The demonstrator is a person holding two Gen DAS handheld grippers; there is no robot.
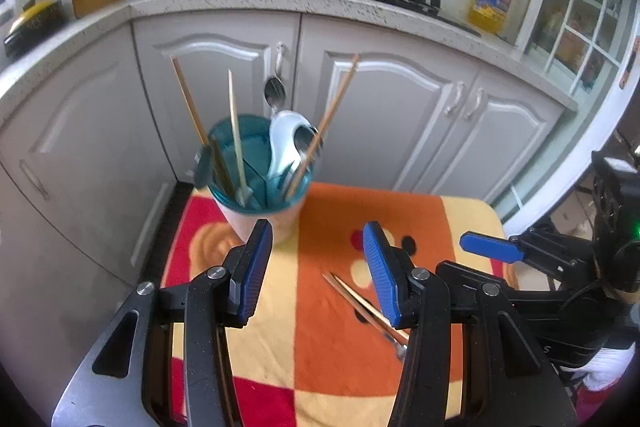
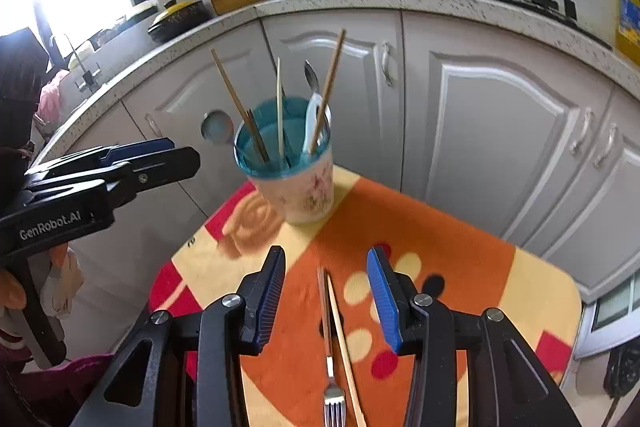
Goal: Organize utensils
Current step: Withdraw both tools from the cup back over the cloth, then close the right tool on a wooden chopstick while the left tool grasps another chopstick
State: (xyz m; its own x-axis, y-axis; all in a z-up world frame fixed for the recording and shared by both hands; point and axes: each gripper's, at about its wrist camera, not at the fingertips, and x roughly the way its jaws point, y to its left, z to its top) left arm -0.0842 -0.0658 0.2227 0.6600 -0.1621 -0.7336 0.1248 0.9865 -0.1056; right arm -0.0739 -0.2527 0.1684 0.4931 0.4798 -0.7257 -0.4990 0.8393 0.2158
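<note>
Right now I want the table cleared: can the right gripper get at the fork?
Probably yes. The right gripper is open, and the fork lies flat on the cloth between its fingers with only a chopstick beside it.

The utensil holder (image 2: 298, 183) looks like glossy plastic, a see-through teal insert in a pale, flower-printed outer cup. In it stand matt wooden chopsticks (image 1: 188, 99), a shiny white plastic spoon (image 1: 284, 139) and a polished metal spoon (image 1: 275, 92). The cloth (image 2: 440, 247) over the table is soft and fuzzy. On it lie a bright metal fork (image 2: 332, 379) and a pale wooden chopstick (image 2: 344, 343). Both grippers have matt black plastic frames with ribbed blue pads (image 2: 382, 299). The countertop (image 1: 320, 3) is speckled stone.
</note>
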